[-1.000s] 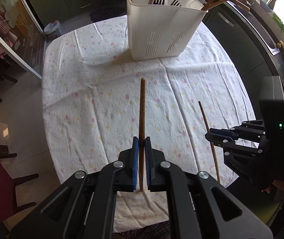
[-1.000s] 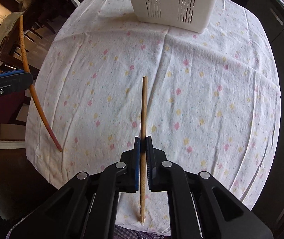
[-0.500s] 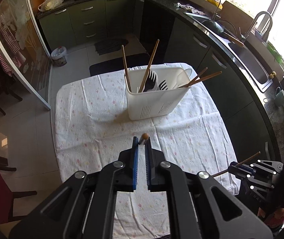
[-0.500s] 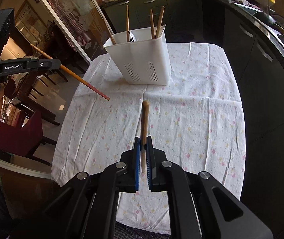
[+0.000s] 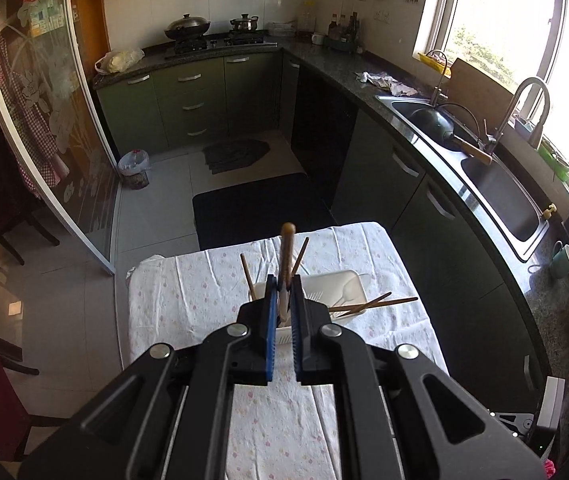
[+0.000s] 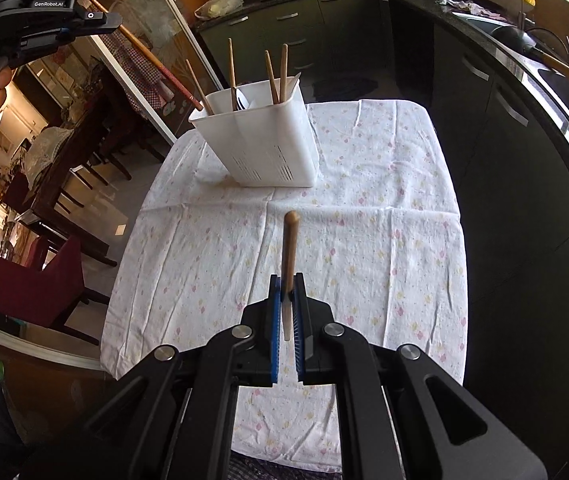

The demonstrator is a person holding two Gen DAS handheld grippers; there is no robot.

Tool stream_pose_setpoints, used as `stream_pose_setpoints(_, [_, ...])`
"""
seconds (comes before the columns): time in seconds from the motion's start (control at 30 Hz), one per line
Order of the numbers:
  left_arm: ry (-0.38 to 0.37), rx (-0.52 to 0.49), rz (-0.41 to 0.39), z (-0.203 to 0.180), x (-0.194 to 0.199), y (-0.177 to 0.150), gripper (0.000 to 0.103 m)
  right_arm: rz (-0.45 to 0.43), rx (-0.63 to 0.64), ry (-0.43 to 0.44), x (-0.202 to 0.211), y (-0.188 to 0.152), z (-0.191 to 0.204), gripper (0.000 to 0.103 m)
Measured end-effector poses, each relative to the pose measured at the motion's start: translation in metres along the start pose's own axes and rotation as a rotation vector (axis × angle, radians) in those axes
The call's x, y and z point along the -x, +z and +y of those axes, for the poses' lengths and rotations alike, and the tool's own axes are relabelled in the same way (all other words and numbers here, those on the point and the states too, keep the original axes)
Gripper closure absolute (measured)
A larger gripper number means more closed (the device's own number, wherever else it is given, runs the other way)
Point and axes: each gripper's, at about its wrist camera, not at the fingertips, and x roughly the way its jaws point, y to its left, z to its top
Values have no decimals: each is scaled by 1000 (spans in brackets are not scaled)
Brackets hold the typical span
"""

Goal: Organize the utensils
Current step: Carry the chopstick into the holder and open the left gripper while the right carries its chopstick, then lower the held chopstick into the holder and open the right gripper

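We are gripping one wooden chopstick point(image 5: 286, 256) between the blue pads of the left gripper point(image 5: 283, 300), its tip pointing over the white utensil caddy point(image 6: 268, 142) on the flowered tablecloth point(image 6: 384, 248), though our own fingers are hiding most of the caddy in the left view. The right gripper point(image 6: 288, 300) is clamping a second chopstick point(image 6: 289, 244) above the cloth, short of the caddy. Inside it we are making out upright chopsticks point(image 6: 277, 74) and fork tines point(image 5: 313, 295), but the compartments are hard to distinguish.
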Motion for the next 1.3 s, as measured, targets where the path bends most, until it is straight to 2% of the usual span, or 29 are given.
stream_pose_setpoints(0.3, [41,-15,91,-4,-59,-2,97,-25,-4,15,11,8,-2,96])
stream_pose_setpoints(0.43, [54,-13,143,2,-87,-11,96,-58,12,20,22,22,9,96])
stream_pose_setpoints(0.5, [47,-7,160,6,-95,-16,92,-87,19,24,30,33,16,96])
stream_pose_setpoints(0.67, [15,-1,149,12,-88,-25,74,-176,29,54,55,73,36,96])
stream_pose_setpoints(0.8, [-17,-11,105,15,-62,-33,69,-264,30,73,76,112,54,96])
stream_pose_setpoints(0.9, [-39,-19,91,21,-46,-47,65,-328,26,49,84,142,66,96])
stream_pose_setpoints(1.1, [-56,-44,121,33,-39,-83,65,-344,14,-75,51,198,84,96])
stream_pose_setpoints(1.3, [-87,-41,158,51,-40,-118,65,-265,-4,-135,-16,221,81,96])
